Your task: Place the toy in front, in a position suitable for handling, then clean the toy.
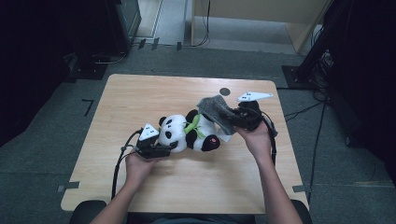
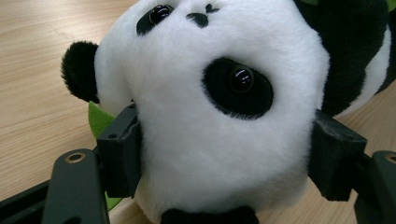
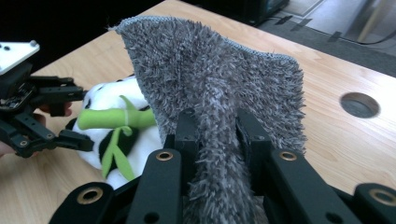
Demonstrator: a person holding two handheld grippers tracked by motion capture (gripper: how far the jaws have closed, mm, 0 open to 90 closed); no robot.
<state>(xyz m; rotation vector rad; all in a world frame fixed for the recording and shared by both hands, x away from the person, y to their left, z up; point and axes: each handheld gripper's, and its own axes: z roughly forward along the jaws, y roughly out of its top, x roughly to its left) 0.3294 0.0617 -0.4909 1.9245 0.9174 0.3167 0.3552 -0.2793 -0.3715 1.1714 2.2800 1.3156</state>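
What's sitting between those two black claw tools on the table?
The panda plush lies between them in the high view: the left gripper has its jaws around the panda's head, and the right gripper pinches a grey cloth over its body.

I see plush panda (image 2: 205,140) between left fingers (image 2: 122,151): soft short pile, glossy bead eyes. Grey cloth (image 3: 219,88) between right fingers (image 3: 187,135): shaggy, rough, matt. Fingers: matt black plastic. Table (image 1: 140,93) beneath: smooth pale wood grain.
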